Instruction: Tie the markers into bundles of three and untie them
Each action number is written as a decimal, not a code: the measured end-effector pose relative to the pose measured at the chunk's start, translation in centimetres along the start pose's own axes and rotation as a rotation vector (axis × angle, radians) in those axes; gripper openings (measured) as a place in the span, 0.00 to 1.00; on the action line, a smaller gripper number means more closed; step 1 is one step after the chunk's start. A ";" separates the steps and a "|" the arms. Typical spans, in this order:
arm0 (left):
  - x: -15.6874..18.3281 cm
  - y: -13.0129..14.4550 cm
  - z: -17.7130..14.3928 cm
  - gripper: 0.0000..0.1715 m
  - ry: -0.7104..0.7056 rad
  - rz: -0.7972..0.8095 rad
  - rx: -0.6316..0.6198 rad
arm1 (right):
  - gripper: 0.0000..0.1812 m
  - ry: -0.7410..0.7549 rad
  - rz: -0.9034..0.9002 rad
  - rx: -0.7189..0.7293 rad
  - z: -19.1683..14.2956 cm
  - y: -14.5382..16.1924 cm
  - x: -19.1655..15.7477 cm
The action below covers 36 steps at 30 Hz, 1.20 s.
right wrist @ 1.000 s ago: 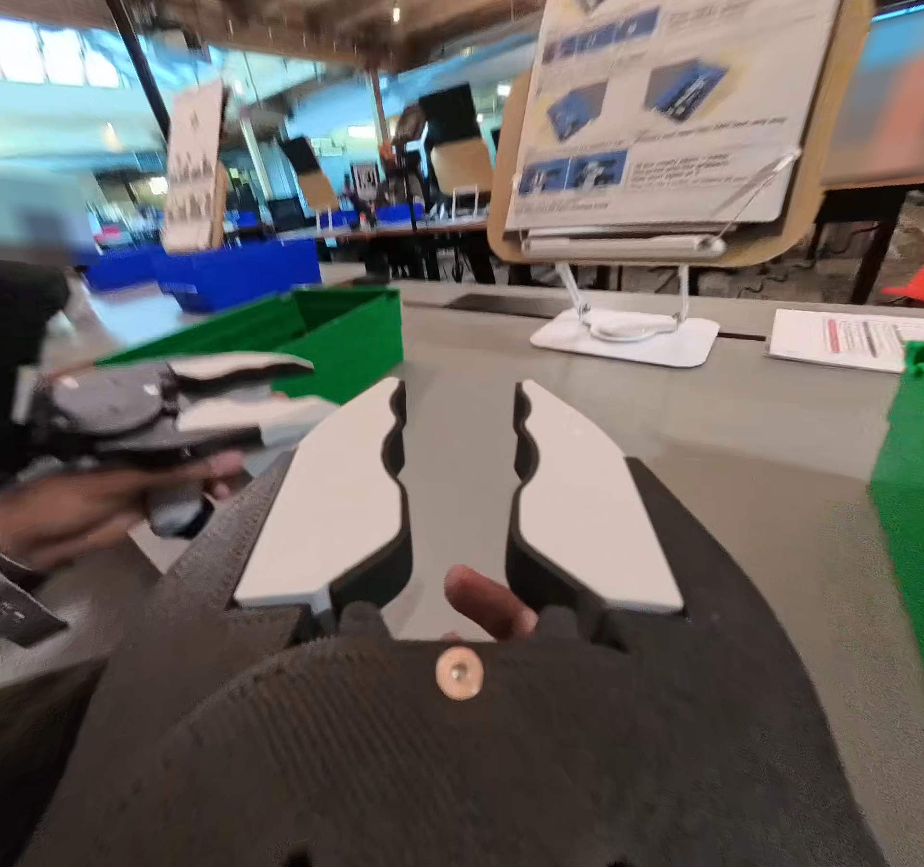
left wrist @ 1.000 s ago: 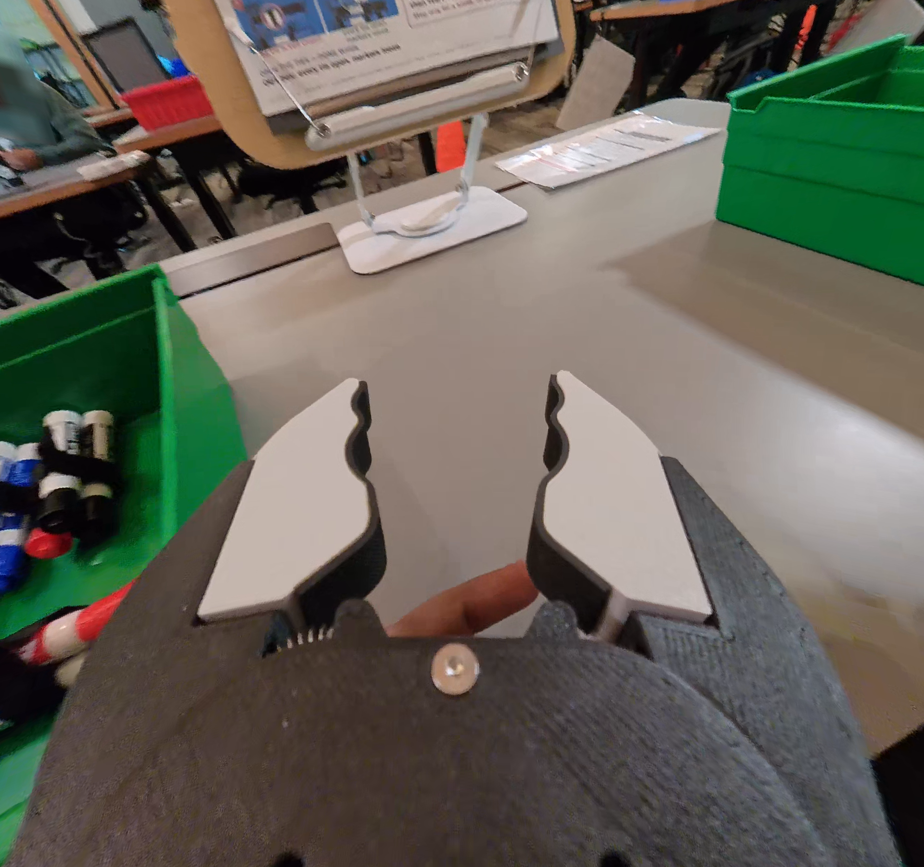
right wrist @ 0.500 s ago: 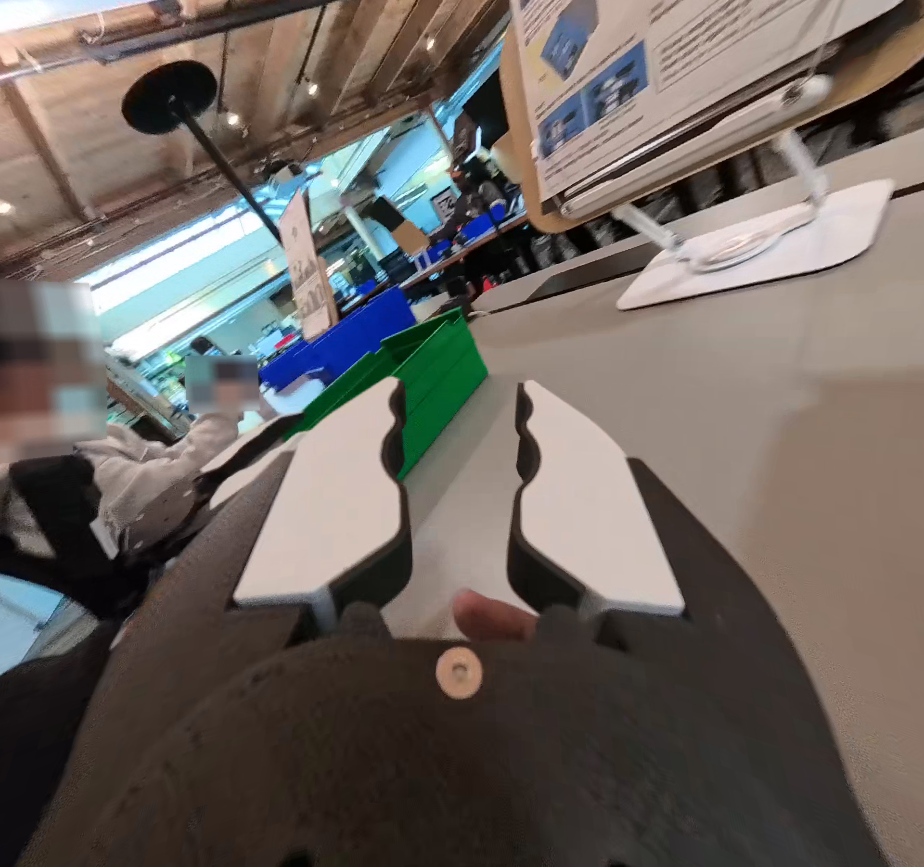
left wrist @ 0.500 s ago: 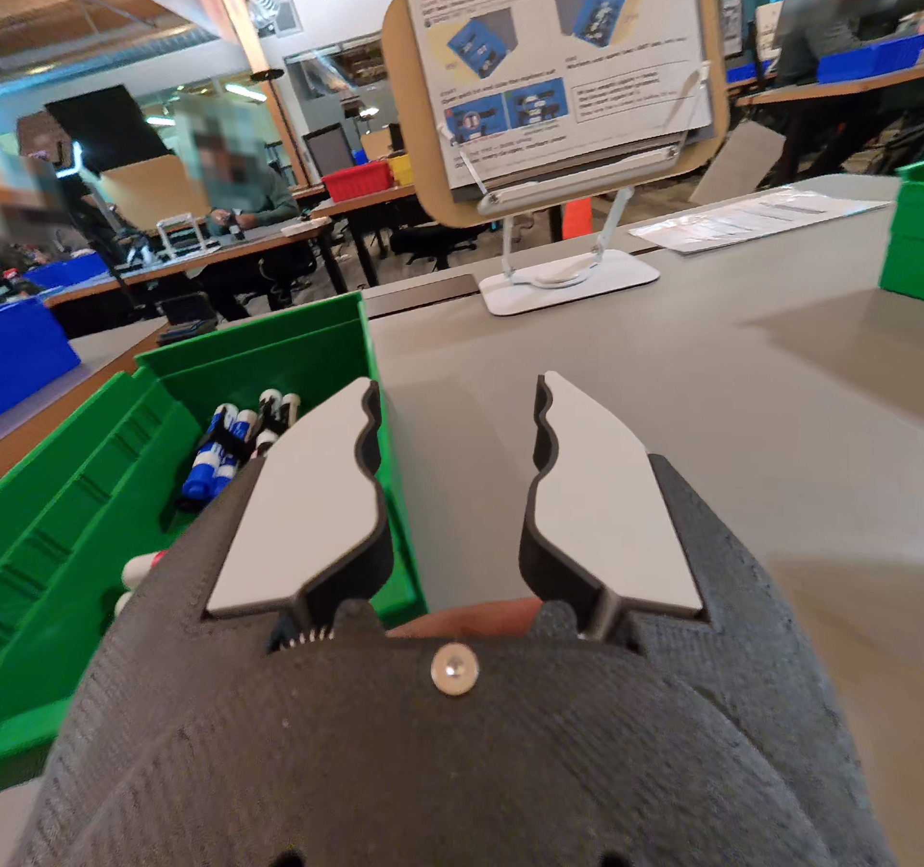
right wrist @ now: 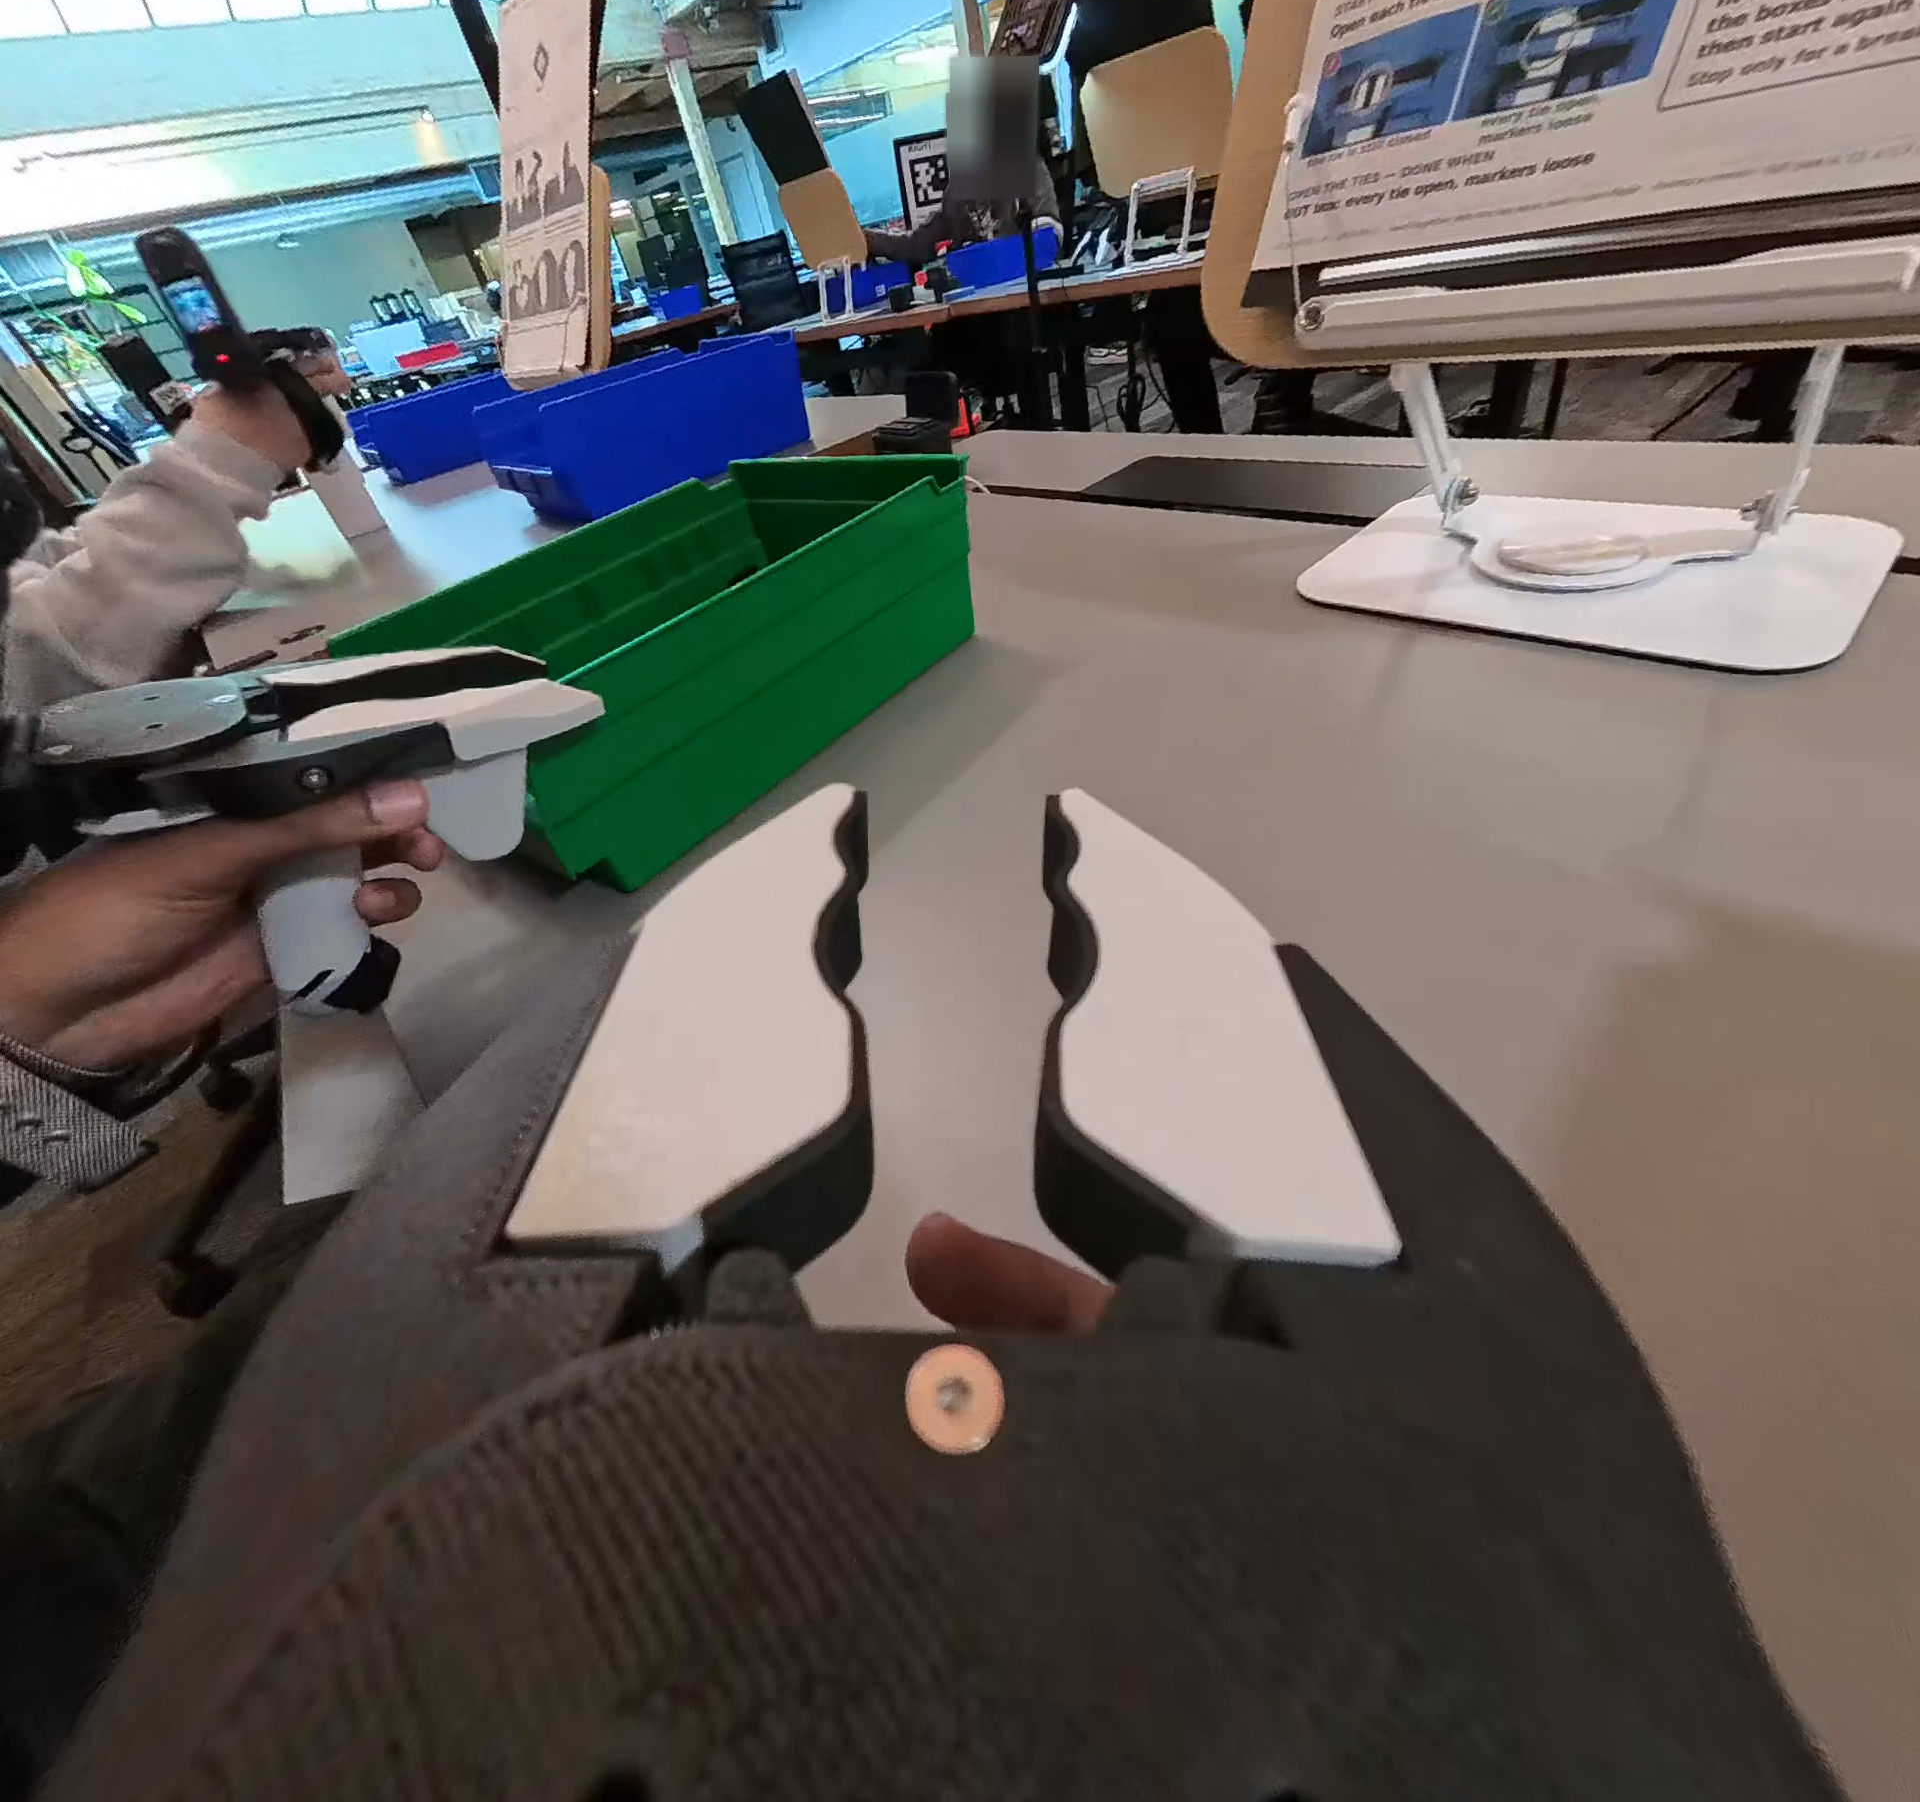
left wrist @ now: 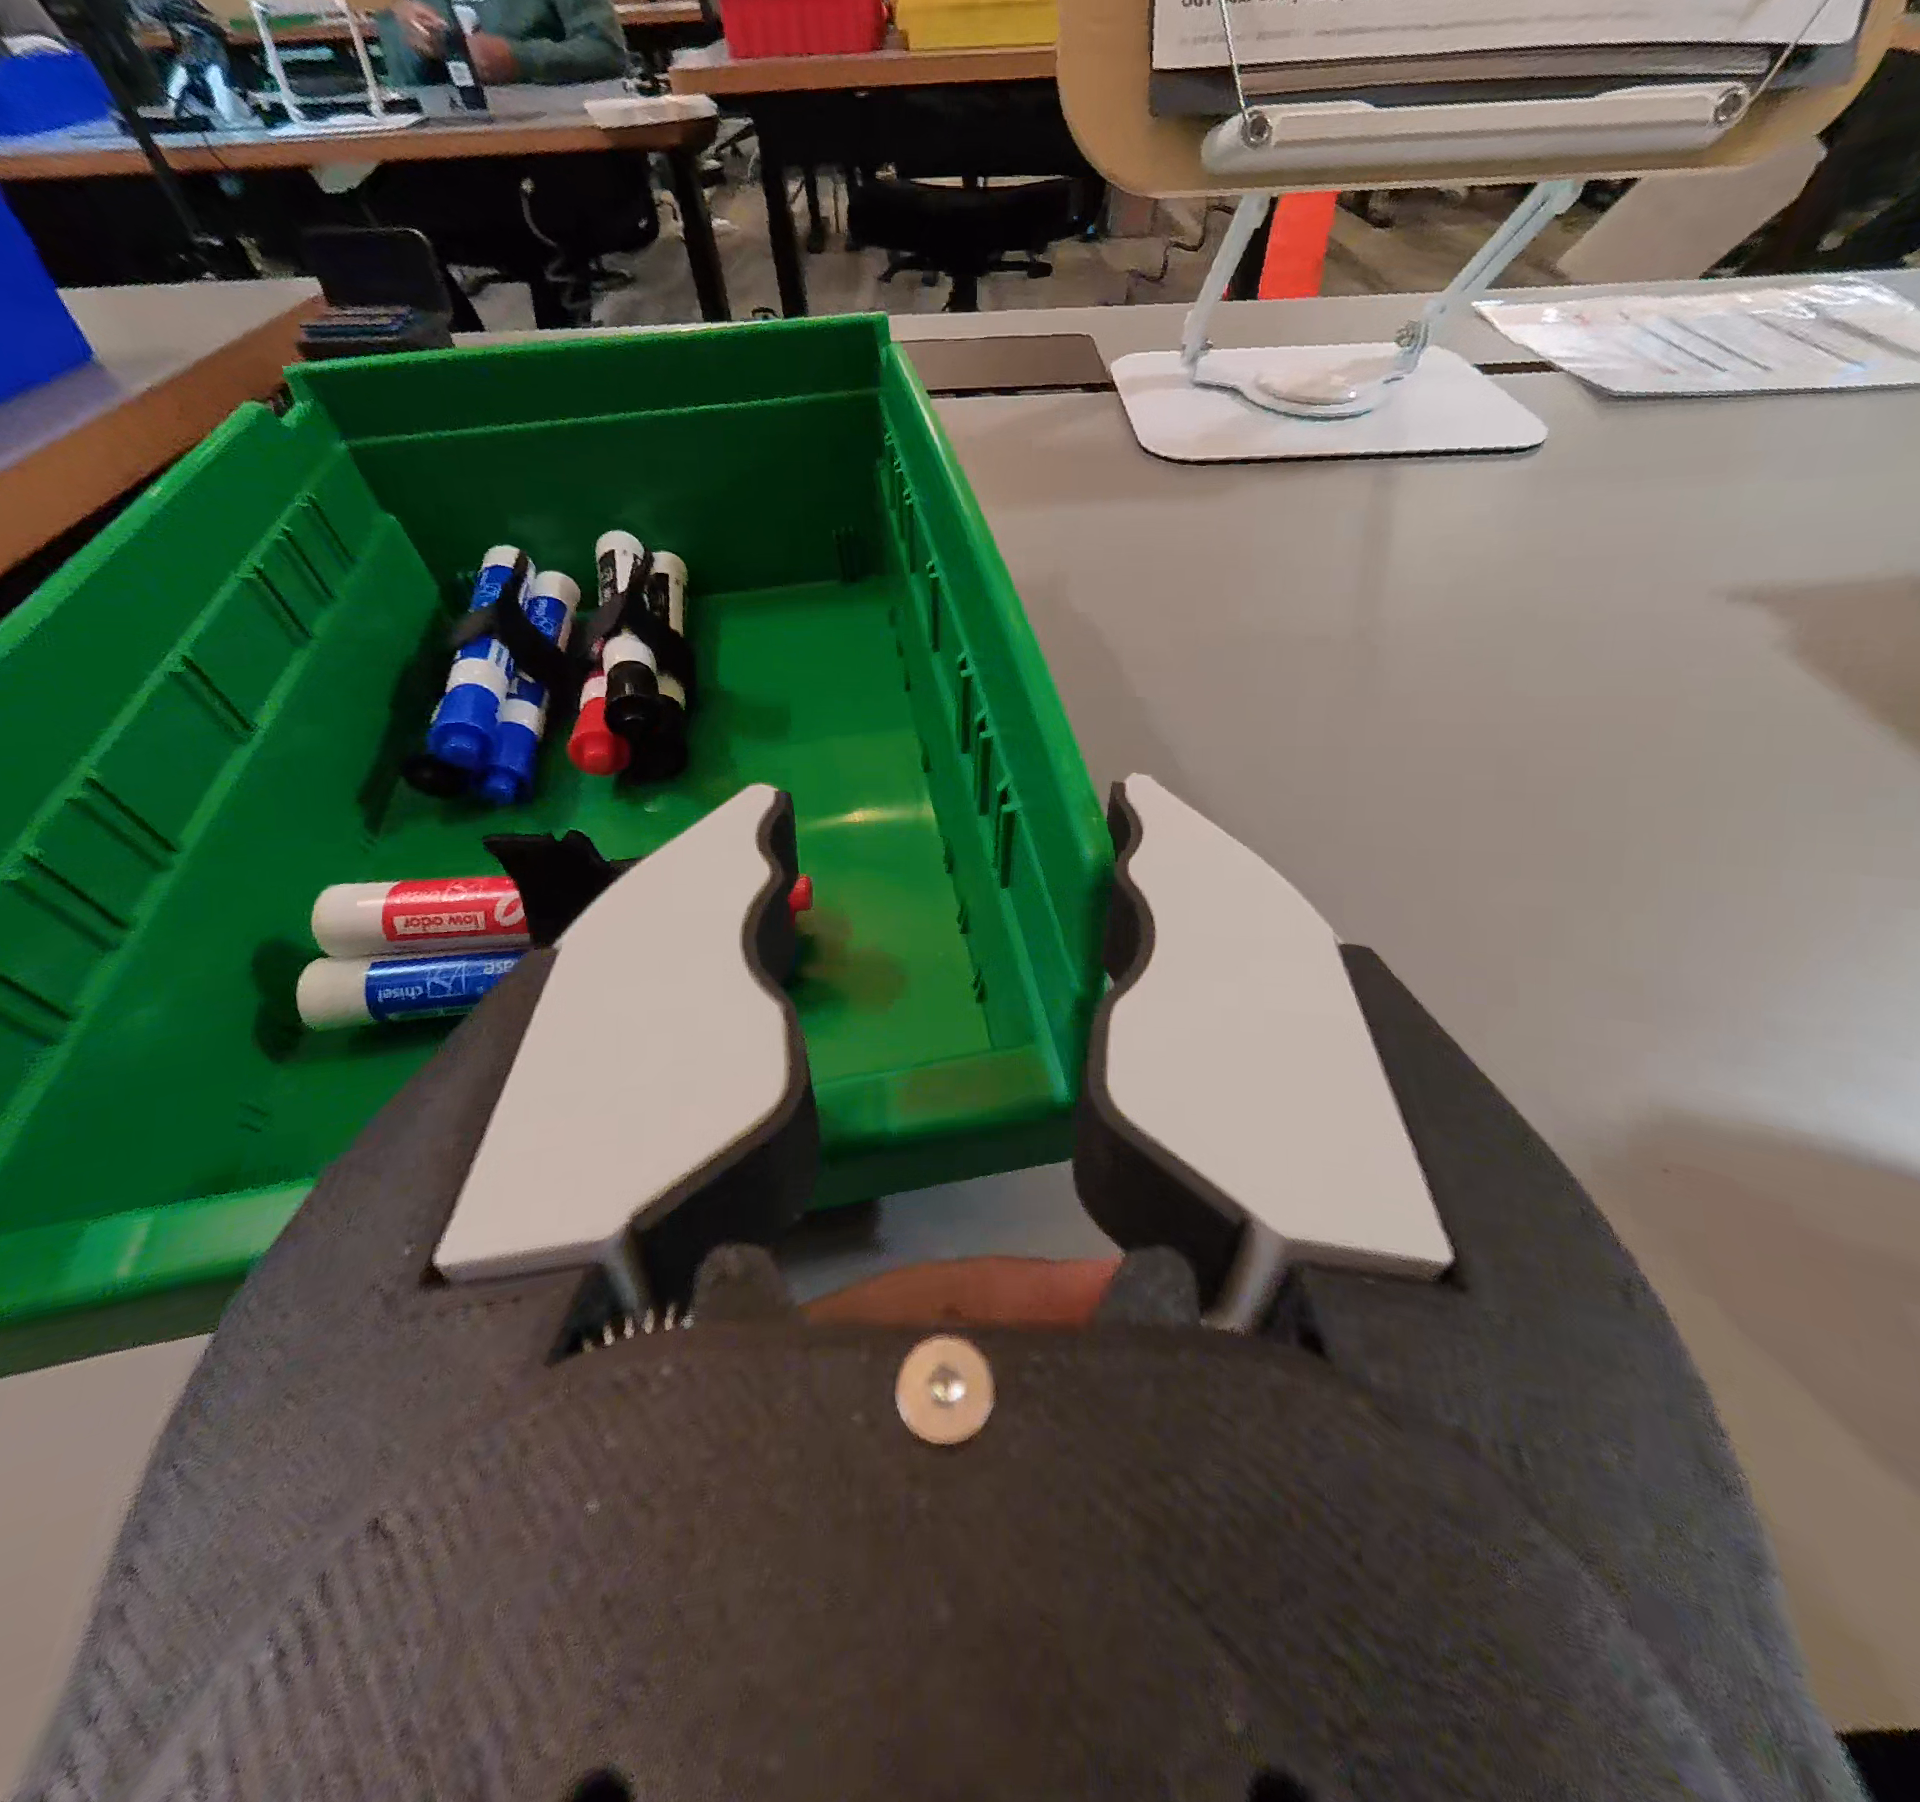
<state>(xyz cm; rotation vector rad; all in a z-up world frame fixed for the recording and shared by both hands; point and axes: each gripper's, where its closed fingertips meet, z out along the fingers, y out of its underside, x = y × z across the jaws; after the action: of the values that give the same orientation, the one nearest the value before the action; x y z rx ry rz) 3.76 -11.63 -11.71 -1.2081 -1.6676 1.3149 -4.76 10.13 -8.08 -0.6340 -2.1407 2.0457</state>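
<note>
The left tool (left wrist: pixel 945 796) hangs above the near right corner of a green bin (left wrist: pixel 582 355). Its jaws stand wide apart with nothing between them. Its left finger overlaps the bin's floor in the picture, and its right finger lies over the bin's right wall and the grey worktop (left wrist: pixel 1455 765) beyond.

Inside the bin, toward the upper left of the frame, lie two bundles of markers, each wrapped in a black tie: a blue bundle (left wrist: pixel 499 682) and, touching it on the right, a black and red bundle (left wrist: pixel 634 672). Nearer the tool, a red marker (left wrist: pixel 416 916) and a blue marker (left wrist: pixel 395 989) lie side by side. A black strap (left wrist: pixel 551 869) sits at their right ends.

The right tool (right wrist: pixel 951 802) is over bare worktop, well apart from the bin. Its jaws are parted more narrowly and hold nothing. At the left edge of its view, a hand (right wrist: pixel 156 921) grips the other tool's handle at the bin's near end.

A paper stand (left wrist: pixel 1340 402) sits at the upper right.

The left tool's finger covers the right ends of the two nearer markers, so I cannot tell whether the strap binds them. Its body hides the bin's near wall. From the right view, the bin's contents cannot be seen.
</note>
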 end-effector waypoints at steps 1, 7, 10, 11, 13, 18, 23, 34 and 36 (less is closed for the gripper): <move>0.1 0.0 0.0 0.32 0.009 0.006 0.000 | 0.18 0.003 0.010 0.001 0.0 0.0 0.1; 0.6 0.1 -0.4 0.17 0.031 0.091 0.013 | 0.18 -0.022 0.129 -0.006 0.6 0.2 0.5; 0.2 0.2 -1.0 0.12 0.032 0.097 0.009 | 0.17 -0.064 0.193 -0.005 1.4 0.1 0.1; -0.1 0.3 -1.2 0.11 0.028 0.094 0.008 | 0.18 -0.079 0.208 -0.007 1.7 0.1 -0.1; -0.9 0.5 -1.6 0.12 0.013 0.084 0.004 | 0.18 -0.103 0.225 -0.016 2.3 0.3 -0.6; -2.4 0.7 -2.3 0.20 -0.023 0.051 0.005 | 0.18 -0.149 0.205 -0.049 3.5 0.7 -1.9; -2.2 0.6 -2.5 0.19 -0.014 0.051 0.018 | 0.18 -0.169 0.173 -0.080 4.1 1.2 -2.7; 0.7 -2.7 -2.9 0.42 -0.118 0.229 0.209 | 0.18 -0.136 0.148 -0.104 3.2 1.9 -2.0; 2.2 -3.7 -3.2 0.42 -0.116 0.280 0.272 | 0.18 -0.109 0.131 -0.101 2.5 1.8 -1.5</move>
<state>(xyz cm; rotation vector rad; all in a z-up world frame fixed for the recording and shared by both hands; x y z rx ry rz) 5.04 -8.69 -7.38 -1.2505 -1.3731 1.7497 -3.91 7.22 -9.78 -0.7090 -2.3343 2.0939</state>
